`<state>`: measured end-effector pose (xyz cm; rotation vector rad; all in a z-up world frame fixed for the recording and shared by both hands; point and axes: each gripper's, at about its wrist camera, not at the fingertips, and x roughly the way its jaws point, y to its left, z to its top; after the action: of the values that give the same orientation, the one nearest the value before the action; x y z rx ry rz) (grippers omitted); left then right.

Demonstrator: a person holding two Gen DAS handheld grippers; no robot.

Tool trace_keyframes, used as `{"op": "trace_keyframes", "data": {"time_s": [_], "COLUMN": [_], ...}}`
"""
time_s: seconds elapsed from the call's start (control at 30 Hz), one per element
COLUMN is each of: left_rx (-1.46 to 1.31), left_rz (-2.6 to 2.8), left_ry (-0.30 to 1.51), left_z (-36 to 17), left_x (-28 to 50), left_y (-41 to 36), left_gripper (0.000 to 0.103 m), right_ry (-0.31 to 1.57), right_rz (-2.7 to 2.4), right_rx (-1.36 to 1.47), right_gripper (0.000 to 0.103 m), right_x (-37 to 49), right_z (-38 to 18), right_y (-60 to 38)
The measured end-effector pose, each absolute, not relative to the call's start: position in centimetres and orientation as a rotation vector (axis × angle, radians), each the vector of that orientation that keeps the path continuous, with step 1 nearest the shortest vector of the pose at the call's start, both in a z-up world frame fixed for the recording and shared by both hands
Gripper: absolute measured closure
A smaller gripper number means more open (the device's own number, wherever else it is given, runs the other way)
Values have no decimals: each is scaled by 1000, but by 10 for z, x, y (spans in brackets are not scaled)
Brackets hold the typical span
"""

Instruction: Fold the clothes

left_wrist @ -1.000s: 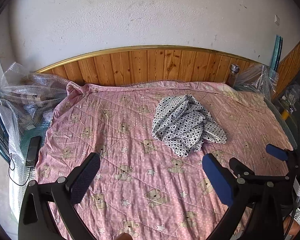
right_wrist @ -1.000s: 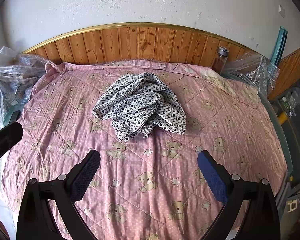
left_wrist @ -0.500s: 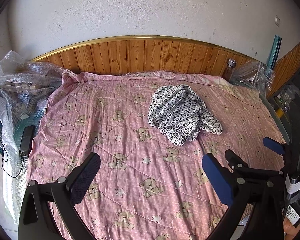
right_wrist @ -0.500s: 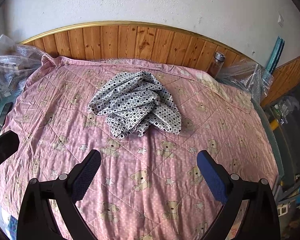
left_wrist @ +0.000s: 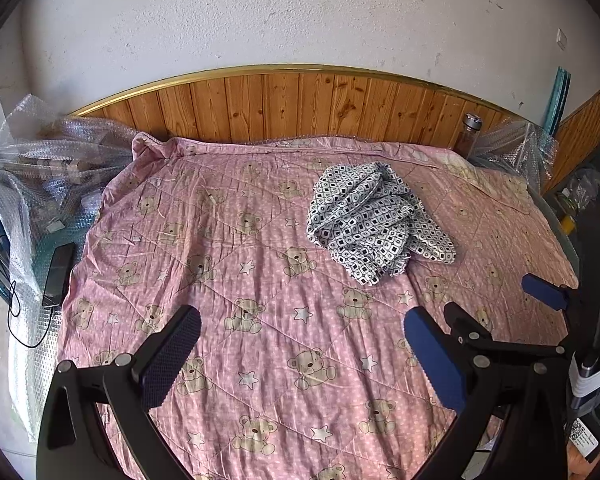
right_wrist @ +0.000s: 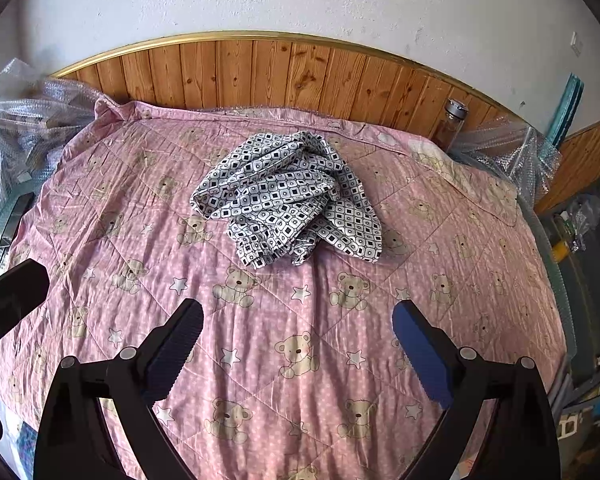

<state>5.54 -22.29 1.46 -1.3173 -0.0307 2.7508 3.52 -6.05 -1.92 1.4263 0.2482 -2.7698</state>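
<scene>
Crumpled black-and-white patterned garment (right_wrist: 288, 200) lies in a loose heap on the pink quilted bedspread with teddy bears and stars (right_wrist: 300, 340), in the upper middle of the right wrist view and right of centre in the left wrist view (left_wrist: 376, 220). Nothing touches it, and no fold has been made yet.

The left gripper (left_wrist: 300, 356) hangs over the lower part of the bedspread with its jaws spread wide and nothing between them. The right gripper (right_wrist: 296, 352) is likewise wide and empty, well short of the cloth; its blue-padded fingers also show at the right edge of the left wrist view.

The heap hides its own edges, so the likeliest slip is a pinch that takes several layers at once, or cloth and bedspread together, and lifts a bundle instead of one hem. A grip on two points that are not matching corners would twist the piece as it opens. The thin fabric could also slide out of a shallow pinch.

A clear bottle with a metal cap (right_wrist: 452, 124) stands at the upper right by the wooden headboard (right_wrist: 260, 72); a wide sweep that way could knock it over.
</scene>
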Motion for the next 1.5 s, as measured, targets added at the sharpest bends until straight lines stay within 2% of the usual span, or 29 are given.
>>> {"op": "trace_keyframes", "data": {"time_s": [0.67,1.23,1.3,1.33,1.37,1.4,1.47,1.5], "left_rx": [-1368,-1402,-1396,-1387,-1375,-1374,-1383,-1378], "left_rz": [2727,2708,2699,2693,2687,2686,2676,2666], "left_ry": [30,18,10,2,-3,-7,-25,-32], "left_z": [-3,-17,-18,-18,-18,-18,-21,-22], "left_x": [49,40,40,40,40,40,37,37], "left_y": [-200,-211,-211,-212,-211,-211,-212,-211], "left_gripper": [1,1,2,7,24,35,71,77], "right_ry": [232,235,225,215,204,187,174,178], "right_rz": [-2721,-2691,-2682,-2674,-2660,-2647,-2632,-2631], "right_rx": [1515,1564,1565,1564,1576,1590,1602,1600], "right_gripper": [6,6,12,26,44,51,77,84], "right_x": [27,18,17,18,17,17,16,17], "right_z": [-40,-51,-53,-53,-55,-57,-59,-60], "right_y": [-46,-57,-58,-58,-57,-56,-54,-53]}}
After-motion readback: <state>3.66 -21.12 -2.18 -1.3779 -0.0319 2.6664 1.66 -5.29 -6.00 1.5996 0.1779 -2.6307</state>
